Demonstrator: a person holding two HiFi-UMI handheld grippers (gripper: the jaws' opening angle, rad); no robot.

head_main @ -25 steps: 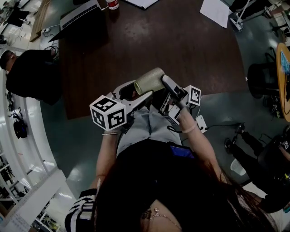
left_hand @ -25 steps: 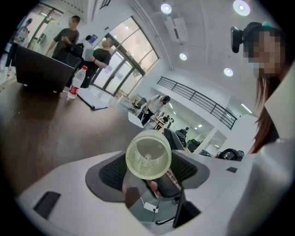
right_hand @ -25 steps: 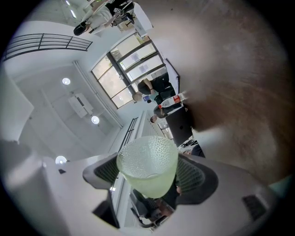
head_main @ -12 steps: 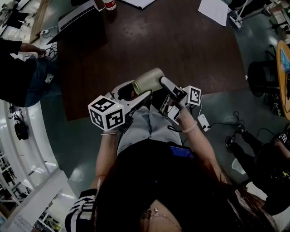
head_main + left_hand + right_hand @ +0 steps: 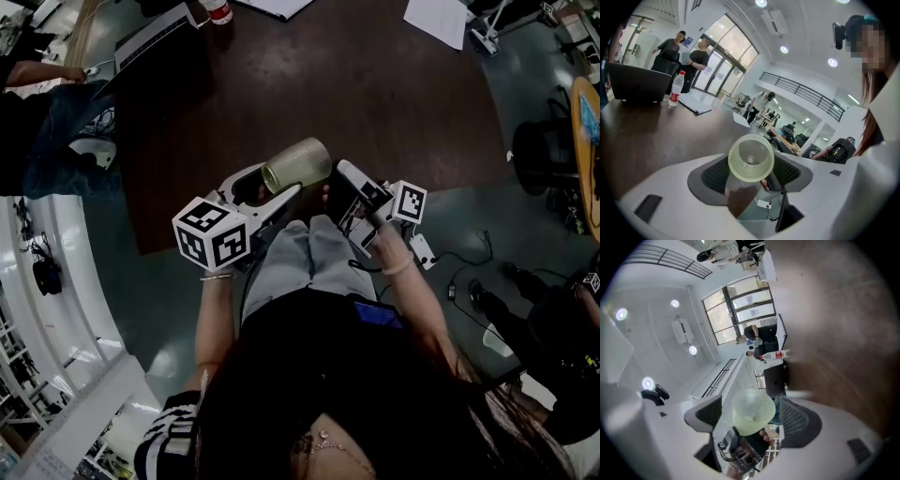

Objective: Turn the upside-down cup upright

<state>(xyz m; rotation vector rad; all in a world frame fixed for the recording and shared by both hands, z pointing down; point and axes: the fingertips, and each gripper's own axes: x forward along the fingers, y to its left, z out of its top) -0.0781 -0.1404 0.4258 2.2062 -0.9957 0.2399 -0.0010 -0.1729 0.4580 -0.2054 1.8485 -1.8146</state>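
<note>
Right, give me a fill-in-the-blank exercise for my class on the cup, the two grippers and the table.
1. Of the left gripper and the right gripper, only the ___ one grips the cup.
2. The other's jaws stand ___ round the cup without touching it.
3. The cup is held off the table, tipped on its ___.
4. The bottle on the table stands beside a ___.
Missing words: left; open; side; laptop.

Cup rim partly hidden, seemingly behind left tongs.
</note>
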